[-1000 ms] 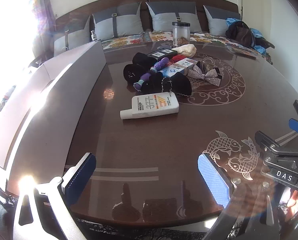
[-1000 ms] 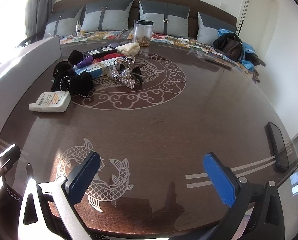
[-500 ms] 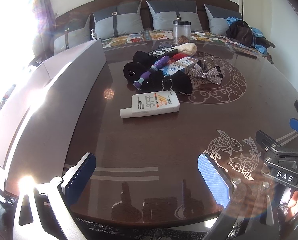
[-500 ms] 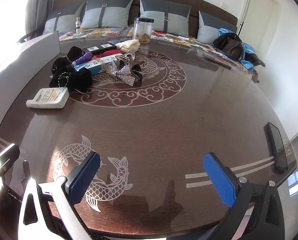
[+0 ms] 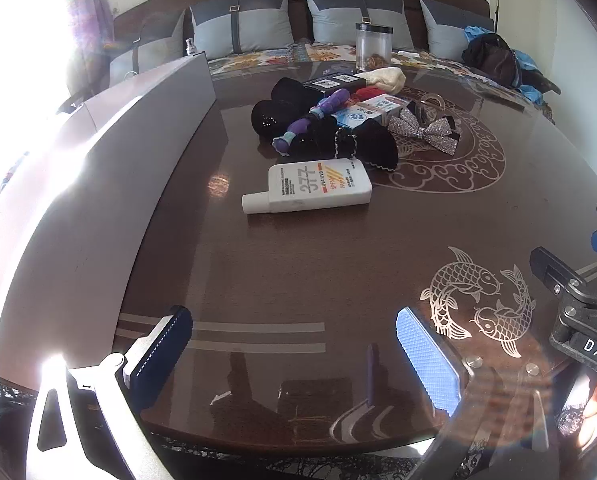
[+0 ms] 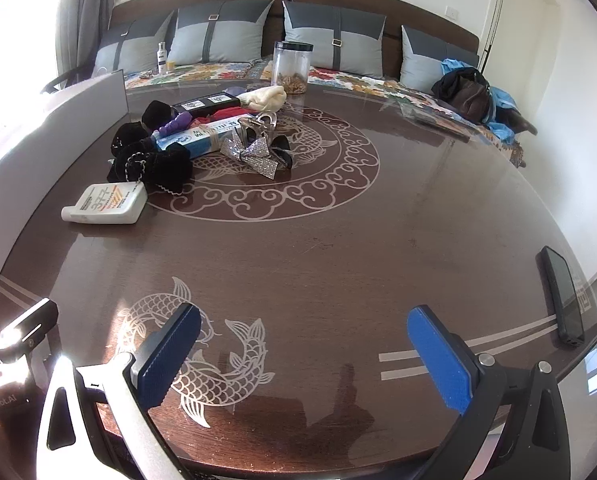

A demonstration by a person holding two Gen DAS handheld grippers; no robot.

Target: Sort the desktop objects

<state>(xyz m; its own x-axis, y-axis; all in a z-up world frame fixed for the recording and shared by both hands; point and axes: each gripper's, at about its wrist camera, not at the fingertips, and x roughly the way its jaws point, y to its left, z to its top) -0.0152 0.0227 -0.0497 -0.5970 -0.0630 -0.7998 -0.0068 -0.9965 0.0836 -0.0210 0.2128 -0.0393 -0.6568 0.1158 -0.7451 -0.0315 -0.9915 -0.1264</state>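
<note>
A pile of small objects lies at the far left-centre of the dark round table (image 6: 318, 264). A white sunscreen bottle (image 5: 314, 189) (image 6: 106, 205) lies nearest. Behind it are black velvet bows (image 5: 354, 145) (image 6: 154, 164), a purple toy (image 5: 310, 120), a blue-white box (image 6: 194, 139), a silver glitter bow (image 5: 422, 130) (image 6: 254, 153), a black flat box (image 6: 204, 103) and a cream cloth (image 6: 266, 97). My left gripper (image 5: 294, 356) is open and empty above the near edge. My right gripper (image 6: 306, 356) is open and empty over the fish inlay.
A white open box wall (image 5: 110, 168) runs along the table's left side. A clear jar (image 6: 291, 67) stands at the far edge. A black phone (image 6: 560, 294) lies at the right edge. A cushioned sofa (image 6: 226, 36) stands behind.
Both grippers have crept slightly forward toward the pile; the jaws stay open and no object has moved.
</note>
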